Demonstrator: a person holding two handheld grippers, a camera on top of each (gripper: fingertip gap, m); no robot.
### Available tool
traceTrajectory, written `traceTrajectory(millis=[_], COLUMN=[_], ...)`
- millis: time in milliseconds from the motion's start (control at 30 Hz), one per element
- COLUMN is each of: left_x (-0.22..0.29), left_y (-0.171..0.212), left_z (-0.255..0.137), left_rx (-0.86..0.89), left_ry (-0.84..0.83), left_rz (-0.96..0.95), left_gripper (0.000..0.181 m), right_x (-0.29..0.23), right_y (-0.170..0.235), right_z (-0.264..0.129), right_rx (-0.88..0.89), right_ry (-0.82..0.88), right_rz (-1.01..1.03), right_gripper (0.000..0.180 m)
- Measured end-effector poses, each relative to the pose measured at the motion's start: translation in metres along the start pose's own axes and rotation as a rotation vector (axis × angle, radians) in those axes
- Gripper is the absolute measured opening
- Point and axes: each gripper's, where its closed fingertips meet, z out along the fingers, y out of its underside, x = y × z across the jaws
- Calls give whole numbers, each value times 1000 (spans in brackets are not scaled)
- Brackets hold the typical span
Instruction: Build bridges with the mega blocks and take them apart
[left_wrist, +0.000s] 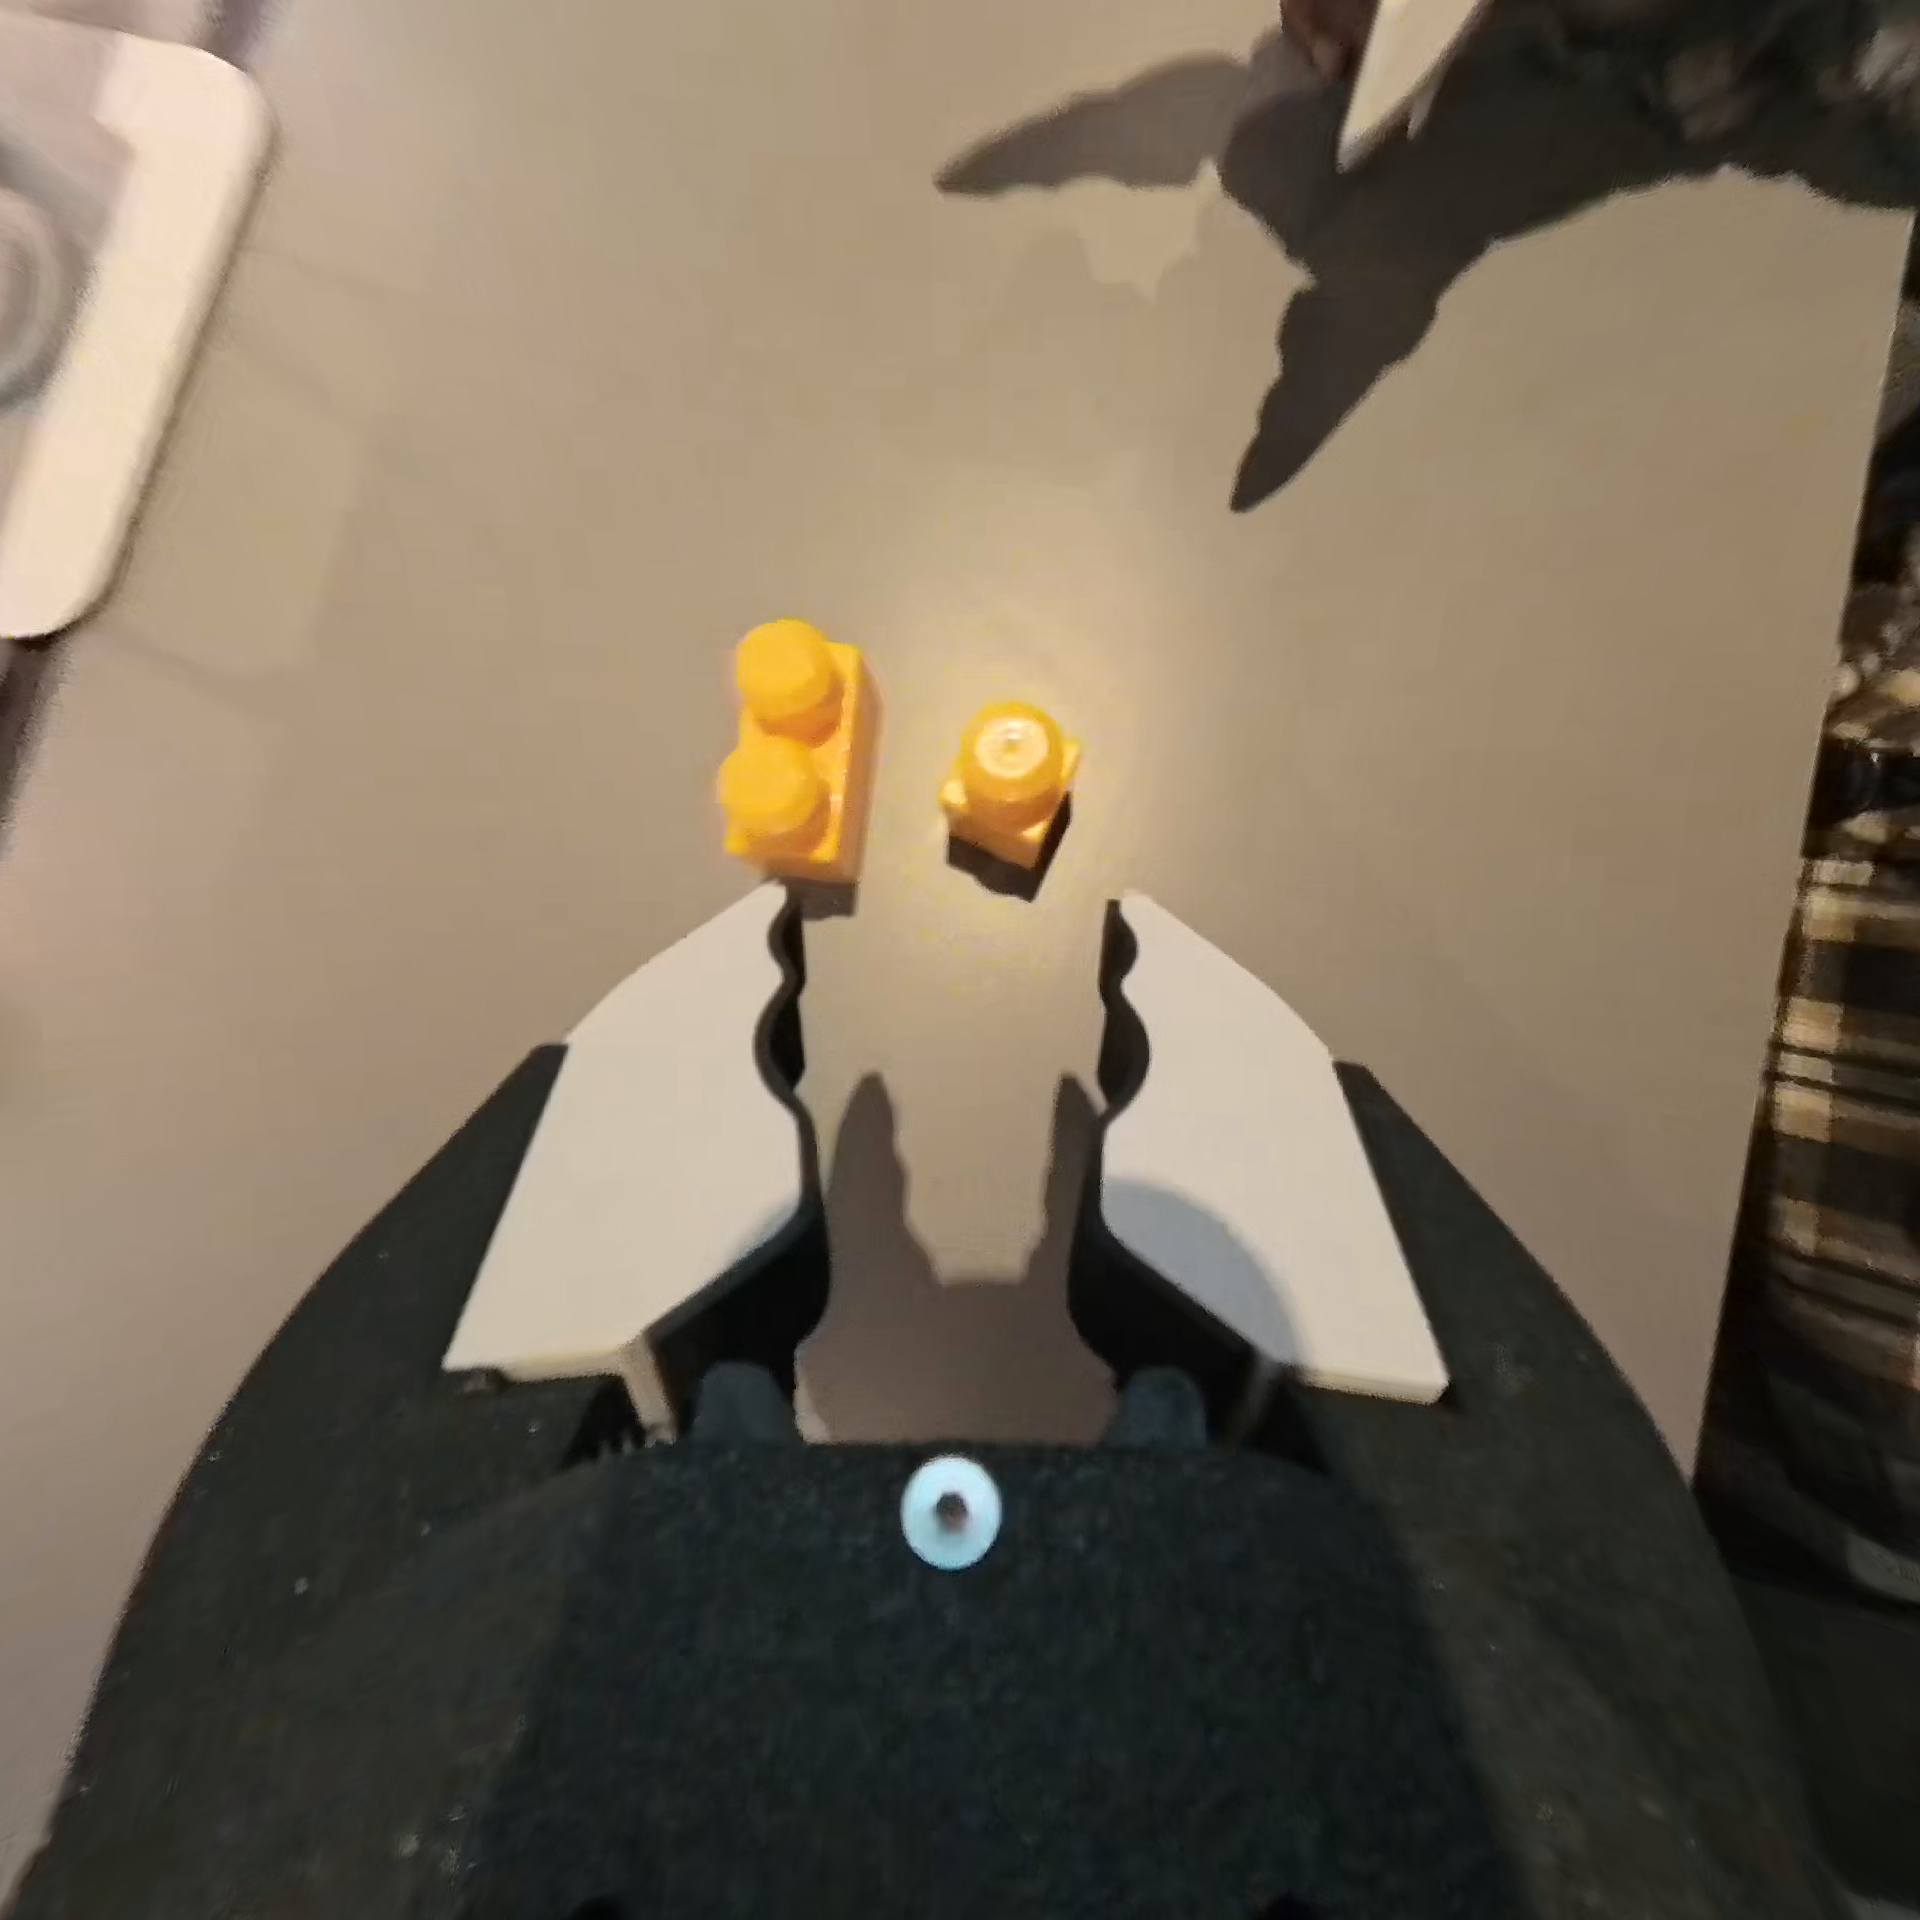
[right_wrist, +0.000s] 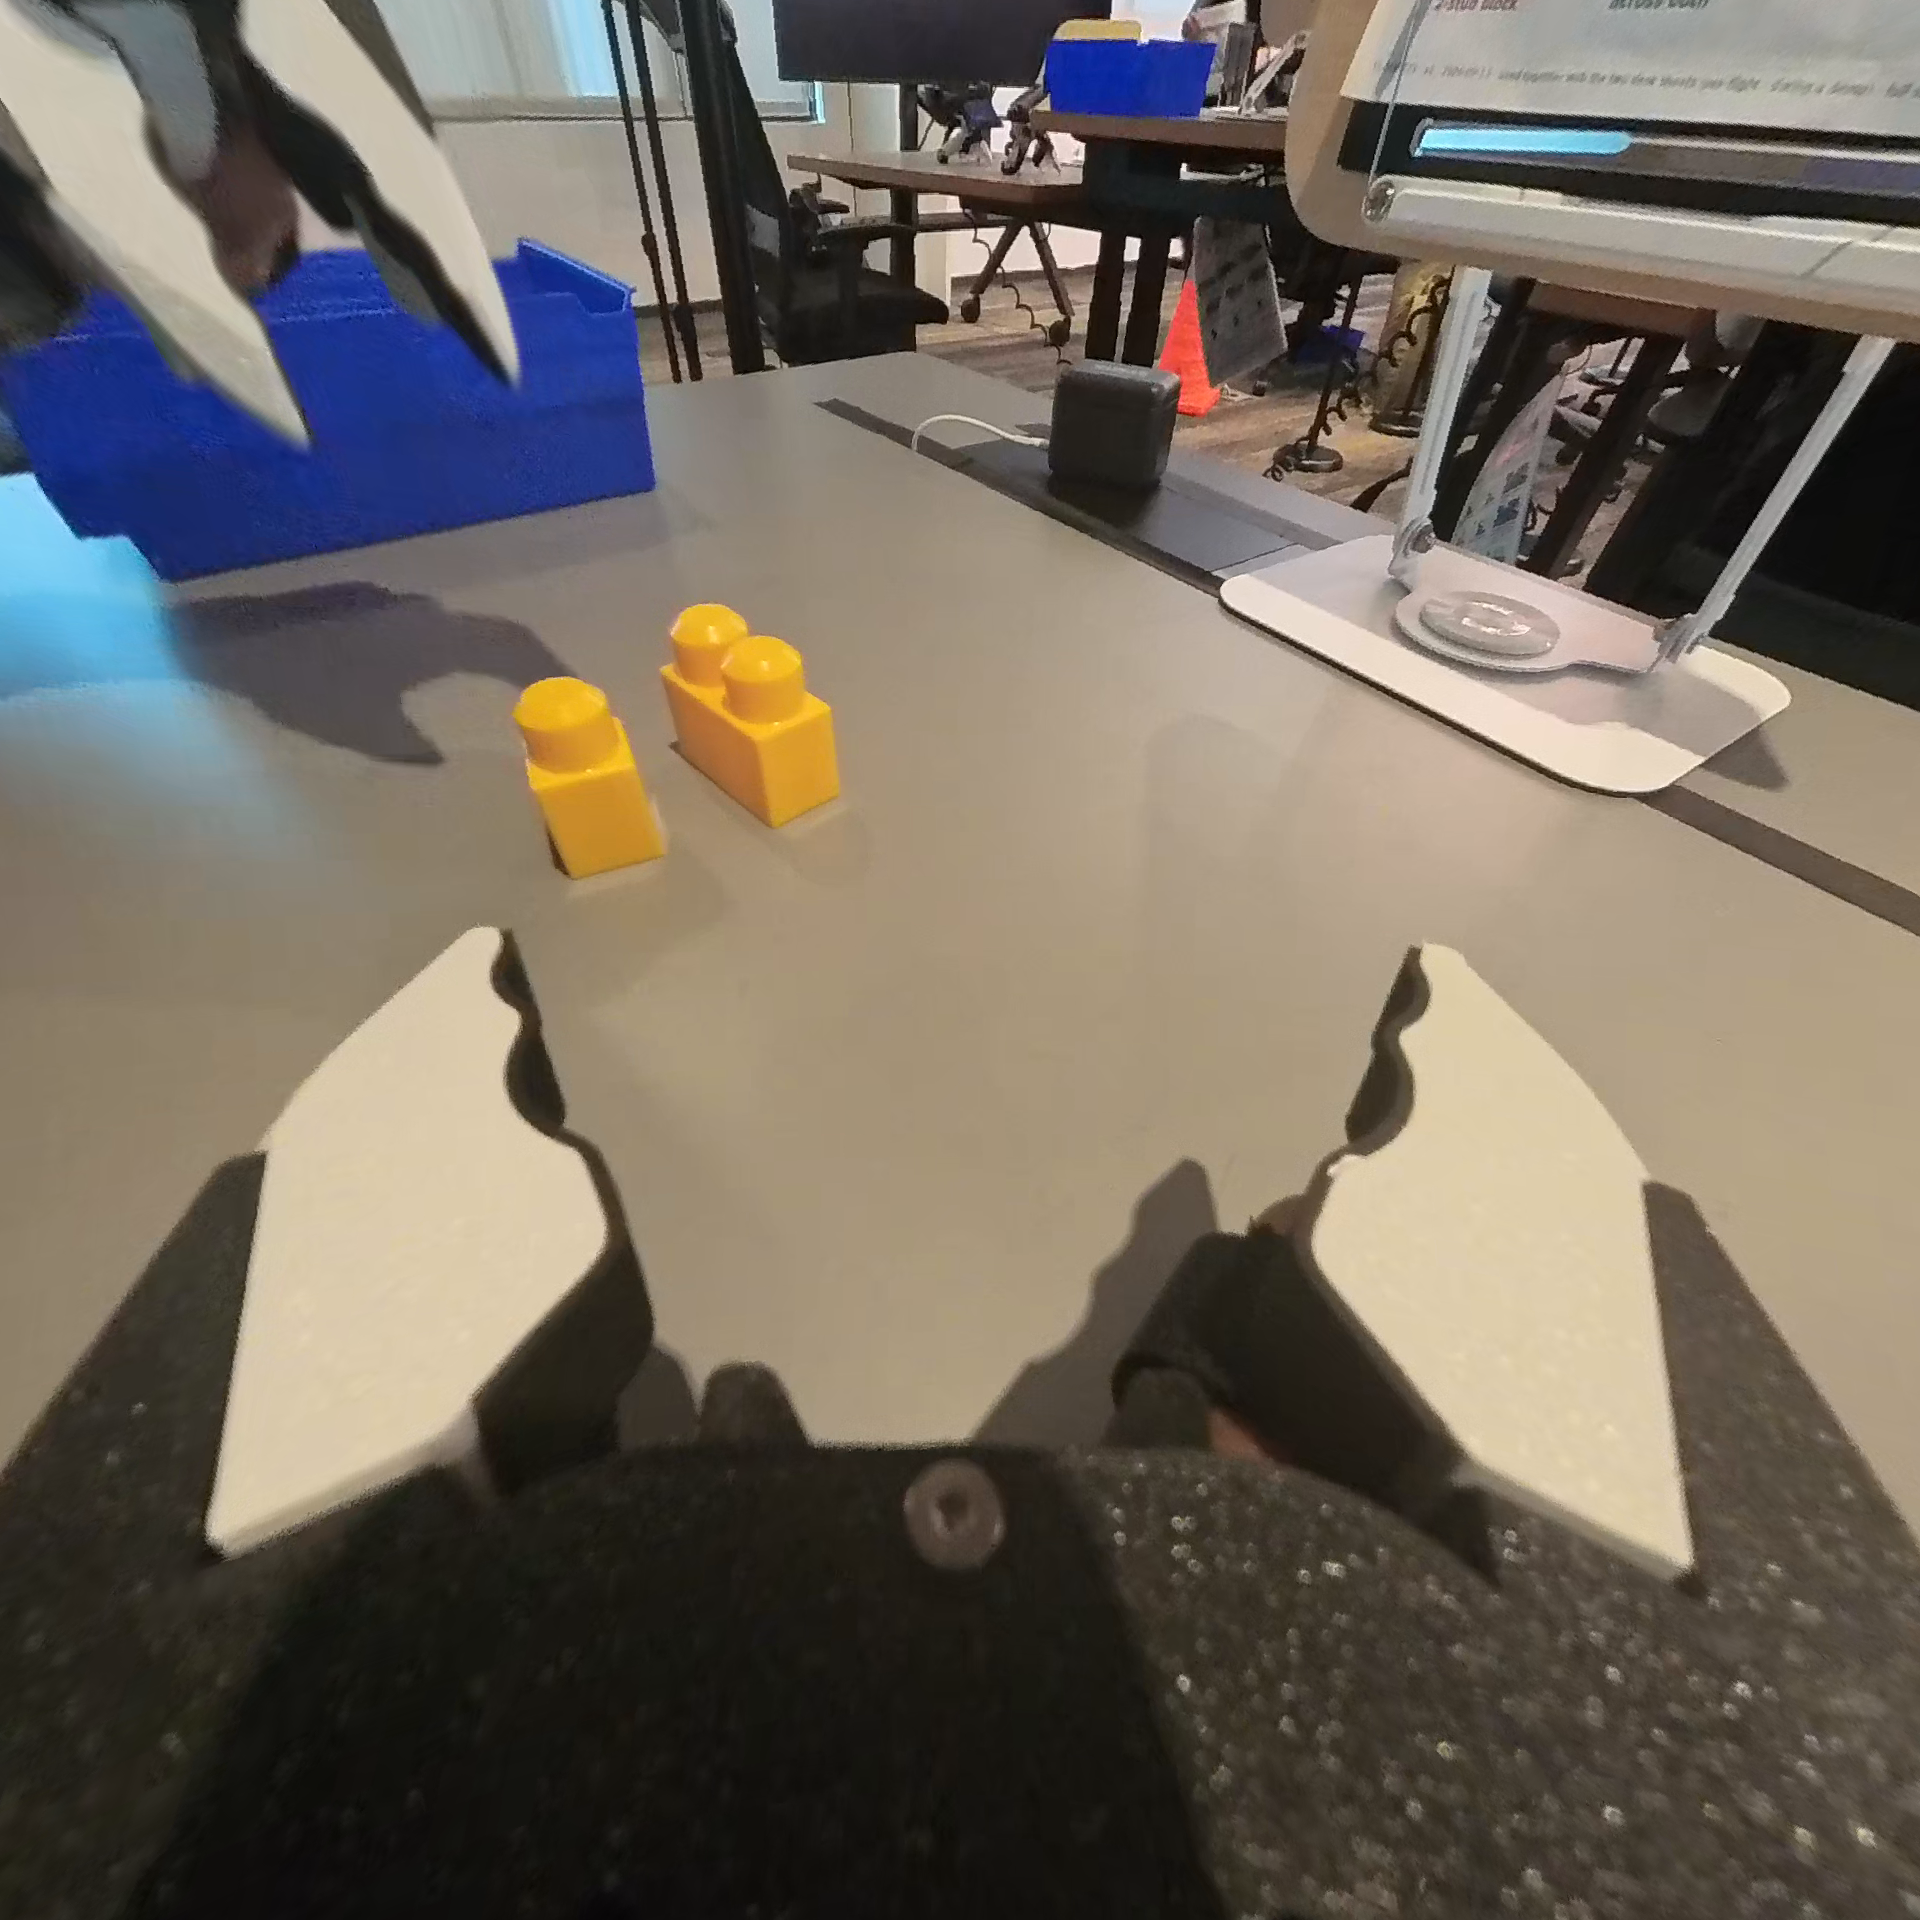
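Mega blocks: a yellow plastic two-stud brick (left_wrist: 798, 767) and a yellow plastic single-stud cube (left_wrist: 1013, 781) stand just apart at centre frame, directly ahead of the left gripper (left_wrist: 951, 909), jaws released and empty. The brick's long axis runs away from it. The right gripper (right_wrist: 961, 951), spread wide and empty, sits farther off on the grey table (right_wrist: 1039, 883).

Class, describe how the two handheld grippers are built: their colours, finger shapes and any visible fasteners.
Both the left gripper and the right gripper have a speckled black body carrying two pale grey, wedge-shaped fingers with wavy black inner edges. A centre screw shows on each body: pale blue washer on the left, dark on the right.
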Motion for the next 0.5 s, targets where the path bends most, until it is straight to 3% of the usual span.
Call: traceTrajectory(millis=[267,500], left_x=[-53,-84], left_y=[28,125], left_z=[-125,-199], left_rx=[273,216], left_ry=[-281,-507], left_rz=[-166,-355], left_gripper=[69,81], right_x=[1,1], right_y=[1,2], right_z=[0,0], right_rx=[-4,-6], right_ry=[4,2], right_rz=[2,5], right_gripper=[146,146])
